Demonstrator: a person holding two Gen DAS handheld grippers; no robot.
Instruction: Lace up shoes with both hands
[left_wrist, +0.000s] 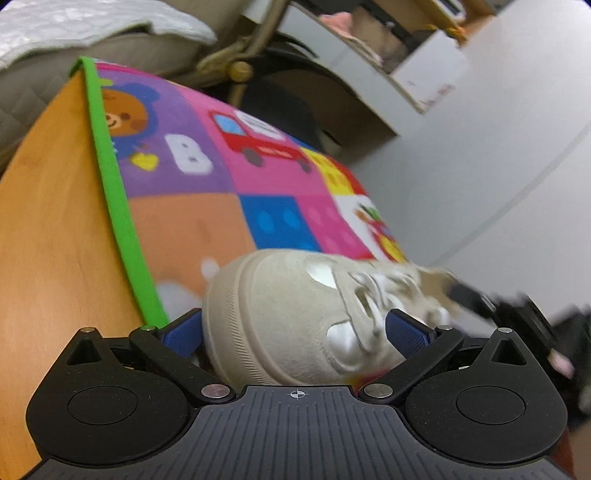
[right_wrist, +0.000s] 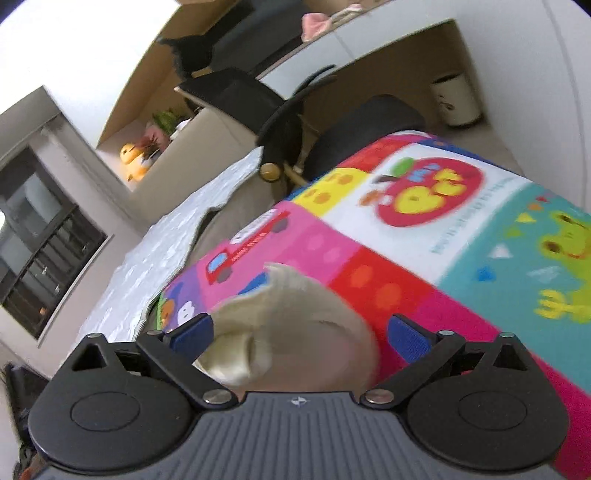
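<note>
A beige suede shoe (left_wrist: 280, 306) lies on a colourful play mat (left_wrist: 207, 173), its toe towards the left wrist camera. Its white laces (left_wrist: 373, 291) run loosely through the eyelets. My left gripper (left_wrist: 295, 326) is open, its blue pads (left_wrist: 183, 330) spread to either side of the toe. In the right wrist view the shoe's heel and collar (right_wrist: 291, 325) fill the space between the wide-apart fingers of my open right gripper (right_wrist: 301, 334). The dark, blurred body of the right gripper (left_wrist: 517, 314) shows at the shoe's heel end in the left wrist view.
The mat covers a wooden table (left_wrist: 55, 221), with a green mat edge (left_wrist: 110, 177) near the table's left side. Beyond are a black office chair (right_wrist: 280, 110), a desk with shelves (right_wrist: 369, 40), a small bin (right_wrist: 458, 99) and a quilted bed cover (right_wrist: 159, 258).
</note>
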